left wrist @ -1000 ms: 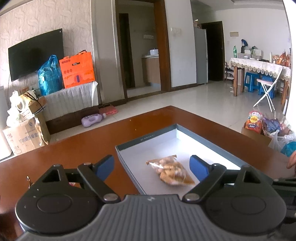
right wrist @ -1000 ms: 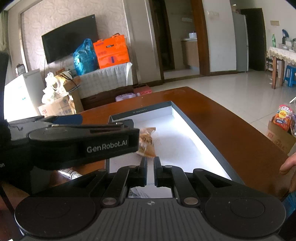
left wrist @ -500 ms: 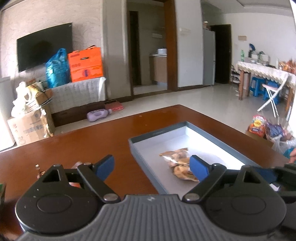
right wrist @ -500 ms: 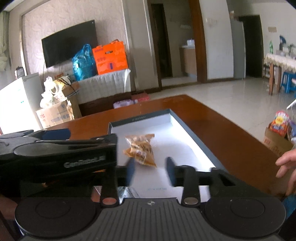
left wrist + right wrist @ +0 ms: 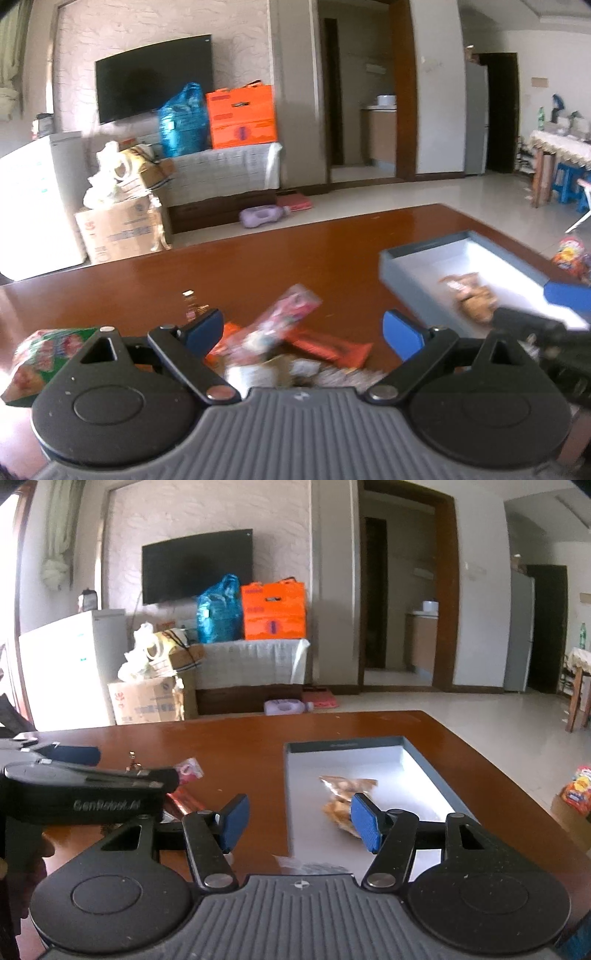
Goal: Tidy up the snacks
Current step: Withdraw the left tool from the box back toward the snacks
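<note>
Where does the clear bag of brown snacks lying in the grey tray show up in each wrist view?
Left wrist view: the snack bag lies at the right, inside the grey tray, blurred, beyond the right finger.
Right wrist view: the snack bag sits right of centre in the tray, partly behind the right finger.
Shared landmark: the orange box below the television.

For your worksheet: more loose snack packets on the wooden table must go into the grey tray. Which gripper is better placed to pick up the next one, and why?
Probably the left gripper: its jaws, opening wider, face the loose pile, the pink packet straight ahead. The right gripper is opening over the grey tray edge, near the peanut packet already inside.
</note>
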### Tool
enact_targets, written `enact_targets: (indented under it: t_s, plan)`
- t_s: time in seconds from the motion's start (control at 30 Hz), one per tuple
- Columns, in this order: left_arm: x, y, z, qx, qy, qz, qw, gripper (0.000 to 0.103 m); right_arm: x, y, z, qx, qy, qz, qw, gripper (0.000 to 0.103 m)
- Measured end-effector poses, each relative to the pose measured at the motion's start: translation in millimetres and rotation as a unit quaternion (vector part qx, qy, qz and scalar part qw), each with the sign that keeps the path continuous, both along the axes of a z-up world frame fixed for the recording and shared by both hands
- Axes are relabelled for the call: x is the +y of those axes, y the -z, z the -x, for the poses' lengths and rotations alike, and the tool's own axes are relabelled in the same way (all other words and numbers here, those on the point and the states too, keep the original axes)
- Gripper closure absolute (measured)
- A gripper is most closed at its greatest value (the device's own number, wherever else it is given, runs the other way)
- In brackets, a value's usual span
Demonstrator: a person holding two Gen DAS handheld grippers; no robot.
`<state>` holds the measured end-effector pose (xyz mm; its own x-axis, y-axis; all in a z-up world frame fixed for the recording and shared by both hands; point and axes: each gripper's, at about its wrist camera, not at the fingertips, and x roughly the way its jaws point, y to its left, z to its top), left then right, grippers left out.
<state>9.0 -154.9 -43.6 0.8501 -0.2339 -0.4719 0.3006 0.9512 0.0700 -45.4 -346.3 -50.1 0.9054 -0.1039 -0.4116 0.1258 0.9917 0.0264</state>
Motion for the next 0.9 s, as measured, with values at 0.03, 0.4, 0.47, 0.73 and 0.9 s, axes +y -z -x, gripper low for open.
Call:
enact_targets:
  t_s: [0.03,0.4,0.47,0.73,0.9]
  plan:
    - [8.7,2.7,0.4,0.004,-0.005,-0.001,1.0,0.008,3.8,0.2,-1.0,0.001,-0.005,0.003,1.0,0.042]
    - [52.7,24.9,-9.5,0.03,-0.039,0.001,0.9988,0.008,68.5,8.6,-22.8,0.025,-0.103,0.066,0.992,0.042]
    - [53.5,30.1,-11.3,0.034,-0.038,0.0,0.9987,0.008,72.0,14.0,-29.5,0.036,-0.111,0.065,0.991,0.042]
    - [48.0,40.0,-29.1,0.054,-0.037,0.012,0.9978,0.008,69.3,33.3,-39.4,0.076,-0.127,0.074,0.986,0.042]
    - [41.4,44.4,-34.2,0.059,-0.036,0.011,0.9975,0.008,69.5,45.1,-49.4,0.095,-0.137,0.088,0.982,0.042]
